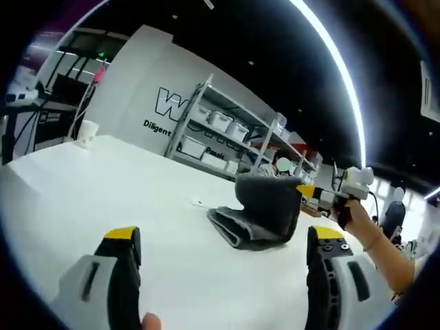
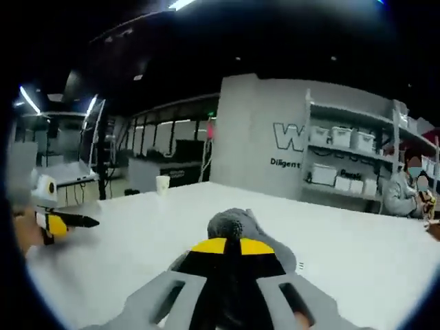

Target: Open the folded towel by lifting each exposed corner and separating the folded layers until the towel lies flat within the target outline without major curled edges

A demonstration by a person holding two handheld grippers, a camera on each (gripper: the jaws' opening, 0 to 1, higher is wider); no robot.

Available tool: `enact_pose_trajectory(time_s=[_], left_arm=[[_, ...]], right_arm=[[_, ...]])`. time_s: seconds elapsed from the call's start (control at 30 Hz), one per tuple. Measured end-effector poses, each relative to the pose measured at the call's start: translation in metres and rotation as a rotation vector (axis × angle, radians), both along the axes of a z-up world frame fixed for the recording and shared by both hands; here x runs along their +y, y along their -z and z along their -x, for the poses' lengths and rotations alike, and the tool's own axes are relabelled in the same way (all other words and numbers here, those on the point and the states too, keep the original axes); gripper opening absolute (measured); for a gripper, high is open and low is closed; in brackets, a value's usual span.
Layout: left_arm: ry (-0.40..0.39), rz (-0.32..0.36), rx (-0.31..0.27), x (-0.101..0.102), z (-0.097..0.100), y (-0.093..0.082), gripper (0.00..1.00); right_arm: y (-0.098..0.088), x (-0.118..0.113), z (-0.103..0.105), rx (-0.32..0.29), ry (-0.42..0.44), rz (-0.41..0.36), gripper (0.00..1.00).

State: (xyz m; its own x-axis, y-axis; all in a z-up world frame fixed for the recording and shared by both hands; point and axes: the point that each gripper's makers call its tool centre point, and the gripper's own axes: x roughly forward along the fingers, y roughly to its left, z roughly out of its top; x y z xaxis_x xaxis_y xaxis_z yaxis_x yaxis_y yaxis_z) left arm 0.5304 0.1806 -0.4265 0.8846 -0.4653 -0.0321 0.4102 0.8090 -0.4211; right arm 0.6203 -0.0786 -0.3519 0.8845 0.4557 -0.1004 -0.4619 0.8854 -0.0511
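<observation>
1. In the left gripper view, the left tongs (image 1: pixel 223 251) are being held wide apart and empty above the white worktop (image 1: pixel 82 185), their yellow-tipped jaws rising from the bottom edge.
2. The dark grey towel (image 1: pixel 258 210) is being seen ahead of these tongs and a little to the right of their centre line — resting on the worktop, folded layers stacked at its base, one corner being held up above the pile.
3. At the raised corner, the right tongs (image 1: pixel 307 190) are coming in from the right, carried by a person's hand (image 1: pixel 347 210).
4. In the right gripper view, the right tongs (image 2: pixel 234 246) are being pressed together on the towel (image 2: pixel 232 223), a grey bunch of cloth showing just beyond the yellow tips.
5. The left tongs (image 2: pixel 86 221) are being seen far to the left in that view, well apart from the cloth.
6. The coming move is judged to turn on this: the folded base is lying forward of the open left tongs, its long side appearing to run roughly across their line of approach, while the right tongs are already at the cloth. No target outline is being made out on the worktop.
</observation>
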Motion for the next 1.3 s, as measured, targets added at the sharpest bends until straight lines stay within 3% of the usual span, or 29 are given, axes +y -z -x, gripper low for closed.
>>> enact_pose_trajectory(time_s=[0.07,0.13,0.27,0.3,0.5,0.77,0.97,1.3], left_arm=[[0.001,-0.001,0.002,0.000,0.000,0.000,0.99],[0.001,-0.003,0.004,0.000,0.000,0.001,0.99],[0.000,-0.007,0.007,0.000,0.000,0.002,0.99],[0.003,-0.010,0.010,-0.001,0.000,0.003,0.99],[0.012,-0.012,0.013,-0.003,-0.001,0.004,0.99],[0.011,-0.013,0.019,-0.002,-0.002,0.005,0.99],[0.011,-0.012,0.021,-0.001,-0.002,0.005,0.99],[0.013,-0.010,0.023,0.000,-0.003,0.005,0.99]], right_arm=[[-0.001,-0.004,0.000,0.002,0.007,-0.020,0.00],[-0.001,-0.023,-0.004,0.008,0.038,-0.066,0.00],[0.003,-0.038,-0.004,0.018,0.077,-0.084,0.00],[0.007,-0.054,-0.006,0.026,0.127,-0.085,0.00],[0.011,-0.085,-0.011,0.040,0.187,-0.177,0.00],[0.040,-0.128,-0.014,0.103,0.283,-0.264,0.00],[0.062,-0.155,-0.016,0.139,0.338,-0.284,0.00],[0.090,-0.196,-0.016,0.200,0.425,-0.247,0.00]])
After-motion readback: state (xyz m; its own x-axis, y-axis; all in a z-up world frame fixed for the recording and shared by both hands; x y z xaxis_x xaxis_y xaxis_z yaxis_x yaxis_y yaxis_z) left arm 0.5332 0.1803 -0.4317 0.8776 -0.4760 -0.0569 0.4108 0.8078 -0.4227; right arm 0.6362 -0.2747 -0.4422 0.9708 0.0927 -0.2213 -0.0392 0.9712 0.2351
